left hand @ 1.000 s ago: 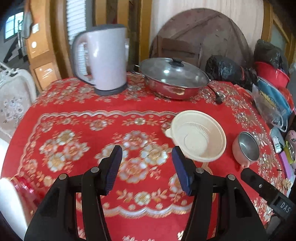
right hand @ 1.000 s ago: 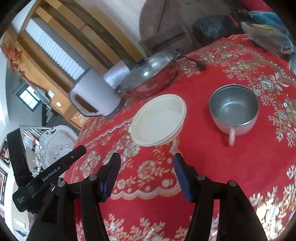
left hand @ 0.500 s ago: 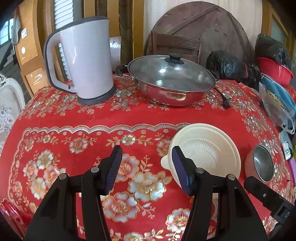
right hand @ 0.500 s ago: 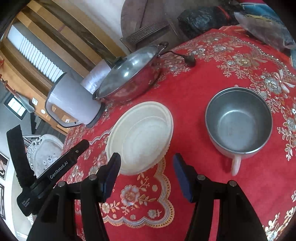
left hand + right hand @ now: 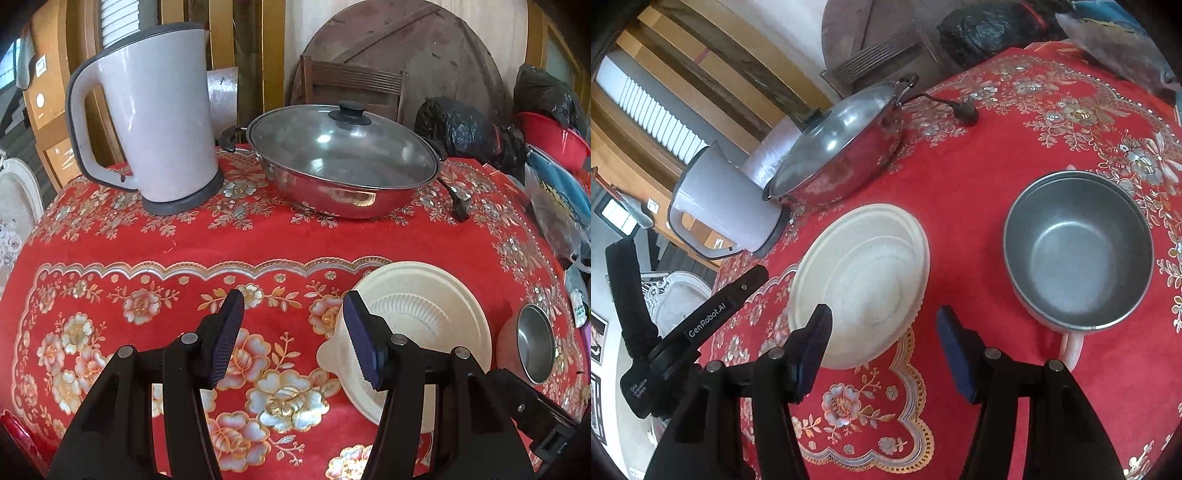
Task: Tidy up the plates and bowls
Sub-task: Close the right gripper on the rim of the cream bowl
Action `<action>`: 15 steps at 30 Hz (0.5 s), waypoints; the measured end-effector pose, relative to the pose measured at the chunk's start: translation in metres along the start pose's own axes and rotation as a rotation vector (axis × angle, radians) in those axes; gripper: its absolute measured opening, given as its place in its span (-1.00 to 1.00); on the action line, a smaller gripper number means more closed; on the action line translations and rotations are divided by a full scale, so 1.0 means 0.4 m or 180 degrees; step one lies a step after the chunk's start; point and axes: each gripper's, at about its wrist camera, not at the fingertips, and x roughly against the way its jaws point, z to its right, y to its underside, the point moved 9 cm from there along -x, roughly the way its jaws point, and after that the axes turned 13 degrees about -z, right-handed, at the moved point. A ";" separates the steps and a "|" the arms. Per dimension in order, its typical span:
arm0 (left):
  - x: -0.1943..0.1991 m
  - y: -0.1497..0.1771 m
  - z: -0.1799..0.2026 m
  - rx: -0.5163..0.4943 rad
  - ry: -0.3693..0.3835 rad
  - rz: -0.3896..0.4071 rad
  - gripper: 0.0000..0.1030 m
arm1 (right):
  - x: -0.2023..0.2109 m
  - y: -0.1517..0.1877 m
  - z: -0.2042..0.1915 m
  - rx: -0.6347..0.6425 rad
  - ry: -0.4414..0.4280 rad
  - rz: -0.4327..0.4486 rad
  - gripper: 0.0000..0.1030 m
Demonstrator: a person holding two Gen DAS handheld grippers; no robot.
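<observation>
A: So why does the steel wok with the glass lid sit at the back of the red flowered worktop?

B: Likely to free the front, where the cream ribbed plastic plate lies beside the steel handled bowl.

A: And the tongs?

B: Left tongs and right tongs gape, empty, either side of the plate.

A: Any writing?

B: "GenRobot.AI" on the left handle.
</observation>
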 end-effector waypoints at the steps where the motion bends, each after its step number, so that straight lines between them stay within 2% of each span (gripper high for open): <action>1: -0.005 -0.006 0.003 -0.0006 -0.0001 -0.0008 0.09 | -0.005 -0.003 0.000 0.0002 -0.0007 -0.0016 0.16; 8: -0.042 -0.028 0.001 0.0028 0.0021 -0.0126 0.09 | -0.030 -0.008 0.008 -0.0029 0.0020 -0.0083 0.16; 15: -0.043 -0.035 -0.010 0.0059 -0.0023 -0.0054 0.09 | -0.024 -0.014 0.003 -0.0006 0.0005 -0.0015 0.16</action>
